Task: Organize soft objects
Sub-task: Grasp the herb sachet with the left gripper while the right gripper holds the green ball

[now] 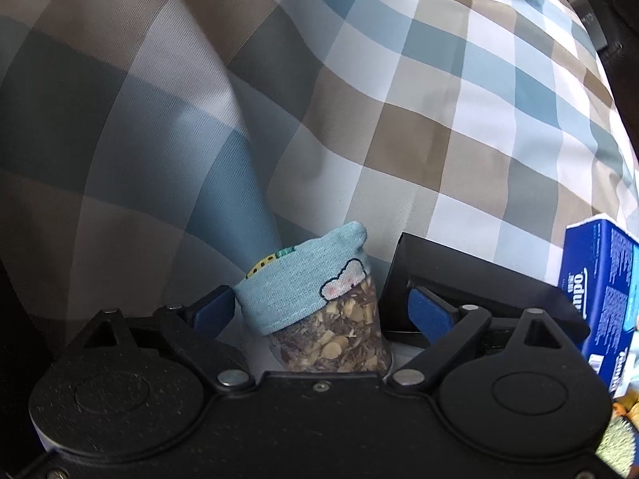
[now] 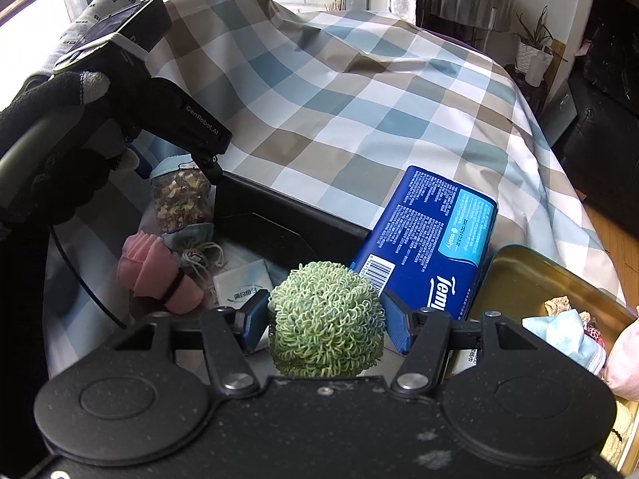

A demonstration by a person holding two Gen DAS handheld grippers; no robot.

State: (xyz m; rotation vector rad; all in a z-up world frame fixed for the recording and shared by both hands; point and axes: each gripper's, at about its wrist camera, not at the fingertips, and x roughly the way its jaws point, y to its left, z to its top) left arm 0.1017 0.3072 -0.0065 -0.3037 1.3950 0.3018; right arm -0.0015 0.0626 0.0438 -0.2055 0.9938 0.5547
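Note:
A sachet with a pale blue knit top and a clear body full of dried flakes stands between the blue pads of my left gripper. The jaws are open, with a gap on each side of the sachet. In the right wrist view the same sachet sits under the left tool's black housing, which a gloved hand holds. My right gripper is shut on a green curly scrubber ball, both pads pressing into its sides.
A checked cloth covers the surface. On it lie a black tray, a blue tissue pack, a pink rolled cloth, a small drawstring pouch and a white packet. A gold tin at right holds soft items.

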